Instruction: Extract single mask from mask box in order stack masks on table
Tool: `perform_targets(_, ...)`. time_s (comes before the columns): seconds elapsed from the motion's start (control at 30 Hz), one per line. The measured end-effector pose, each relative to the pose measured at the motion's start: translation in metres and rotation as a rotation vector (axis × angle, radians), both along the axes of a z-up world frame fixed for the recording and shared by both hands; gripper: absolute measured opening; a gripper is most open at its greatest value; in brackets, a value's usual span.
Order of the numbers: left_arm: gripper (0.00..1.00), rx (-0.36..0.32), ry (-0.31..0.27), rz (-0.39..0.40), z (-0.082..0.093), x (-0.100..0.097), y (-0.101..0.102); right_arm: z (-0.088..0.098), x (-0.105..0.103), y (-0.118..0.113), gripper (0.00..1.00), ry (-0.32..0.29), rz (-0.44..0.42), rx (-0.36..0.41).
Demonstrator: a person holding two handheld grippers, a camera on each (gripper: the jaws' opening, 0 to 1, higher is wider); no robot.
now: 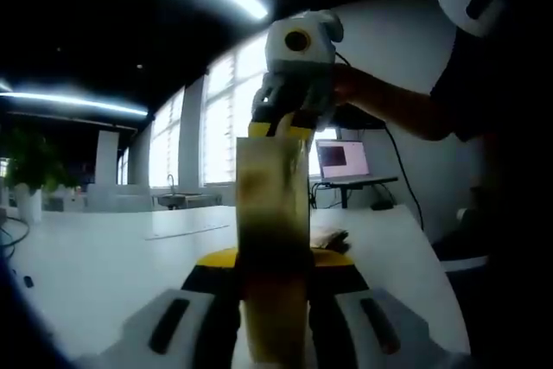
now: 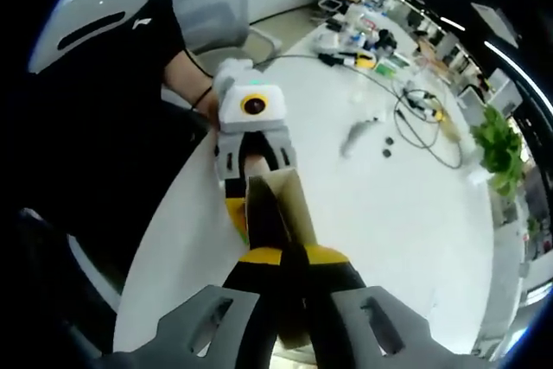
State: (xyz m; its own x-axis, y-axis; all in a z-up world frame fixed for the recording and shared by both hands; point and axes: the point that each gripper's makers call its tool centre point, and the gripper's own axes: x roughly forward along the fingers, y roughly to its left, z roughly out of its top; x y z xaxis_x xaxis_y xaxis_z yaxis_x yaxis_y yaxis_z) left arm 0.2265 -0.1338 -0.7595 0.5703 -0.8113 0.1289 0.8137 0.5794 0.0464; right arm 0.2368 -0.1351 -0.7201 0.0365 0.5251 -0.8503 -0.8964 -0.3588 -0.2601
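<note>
A tan mask box (image 1: 273,239) is held in the air above the white bench (image 1: 104,265), gripped at both ends. In the left gripper view, the left gripper (image 1: 275,300) has its jaws clenched on the near end of the box, whose long face rises away from the camera; the right gripper (image 1: 282,130) grasps the far top end, with a person's hand (image 1: 350,84) and forearm behind it. In the right gripper view, the right gripper (image 2: 285,287) has its yellow-tipped jaws closed on the near end of the box (image 2: 281,205), and the left gripper (image 2: 251,177) clamps the far end, just beyond the box, held by a person in dark clothing. Whether the box is open, and any mask within it, cannot be made out. On the bench (image 2: 406,222) beyond the box lie cables (image 2: 423,127) and small objects; a plant (image 2: 499,143) stands near its far edge. A laptop (image 1: 343,160) sits on a stand behind the box, by the windows (image 1: 229,127).
</note>
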Motion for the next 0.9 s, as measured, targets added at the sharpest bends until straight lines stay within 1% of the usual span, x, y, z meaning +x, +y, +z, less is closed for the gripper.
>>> perform_targets(0.2,0.31,0.007,-0.003,-0.003,-0.0008,-0.0006,-0.0009,-0.0062,0.0003,0.0031,0.02,0.029,0.006,-0.004)
perform_targets(0.3,0.31,0.008,-0.001,-0.001,-0.001,-0.0003,-0.0007,-0.0069,0.0004,0.0045,0.01,0.033,0.011,-0.001)
perform_targets(0.47,0.32,0.013,-0.001,0.0,-0.0017,-0.0001,-0.0009,-0.0075,0.0004,0.0051,0.0,0.035,0.006,0.029)
perform_targets(0.57,0.32,0.017,0.0,-0.001,-0.0024,-0.0004,-0.0014,-0.0065,-0.0011,0.0048,0.0,0.019,0.006,0.046)
perform_targets(0.77,0.32,0.029,0.0,-0.006,-0.0042,-0.0006,-0.0031,-0.0042,-0.0012,0.0022,0.0,0.007,-0.007,0.074)
perform_targets(0.9,0.31,0.039,0.001,-0.004,-0.0058,-0.0002,-0.0035,0.0008,0.0008,0.0011,0.0,-0.01,-0.011,0.099)
